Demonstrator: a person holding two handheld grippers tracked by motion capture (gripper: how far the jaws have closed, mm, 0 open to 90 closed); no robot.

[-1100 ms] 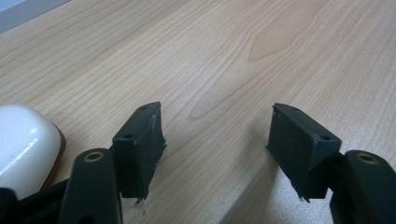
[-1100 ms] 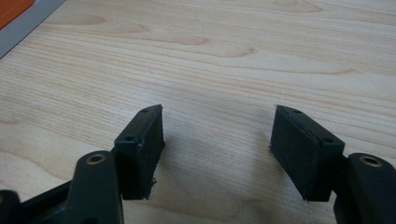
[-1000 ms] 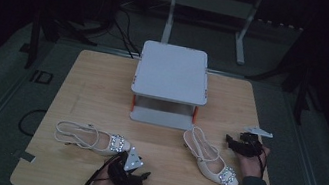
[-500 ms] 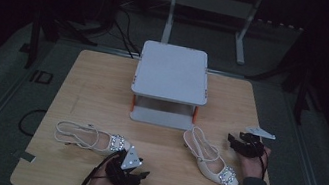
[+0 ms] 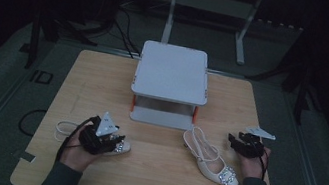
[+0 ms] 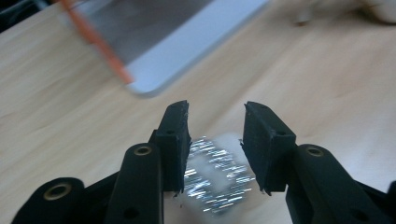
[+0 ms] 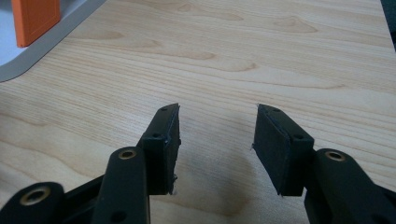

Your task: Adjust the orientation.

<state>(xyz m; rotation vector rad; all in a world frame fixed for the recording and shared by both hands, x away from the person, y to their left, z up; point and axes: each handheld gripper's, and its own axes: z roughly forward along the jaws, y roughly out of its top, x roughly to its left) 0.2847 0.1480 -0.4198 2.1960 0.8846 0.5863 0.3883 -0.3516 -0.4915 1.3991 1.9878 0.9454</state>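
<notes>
Since the earlier frame, you carried your left gripper [image 5: 108, 143] up from the near edge of the table [image 5: 104, 77] and onto the toe of the left shoe [image 5: 65, 129], which it now covered in the high view; the shoe itself lay where it had been, heel strap pointing toward the table's left side. Your right gripper [image 5: 241, 142] barely shifted and stayed near the right edge, just beside the right shoe [image 5: 214, 161] but apart from it.

The left gripper view showed what the high view hid: your jaws stood spread, one on each side of the sparkling ornament on the toe [image 6: 217, 179], not yet closed on it. The picture was blurred by motion, so I could not tell whether the pads touched the shoe. Beyond the jaws lay the base of the grey two-tier stand [image 6: 187, 46] with its orange post [image 6: 95, 42].

The right gripper view showed your right jaws spread wide over bare wood, holding nothing, with a corner of the stand's base and an orange post [image 7: 35, 18] at the upper left. In the high view the right shoe lay diagonally, its jewelled toe toward the near right corner.
</notes>
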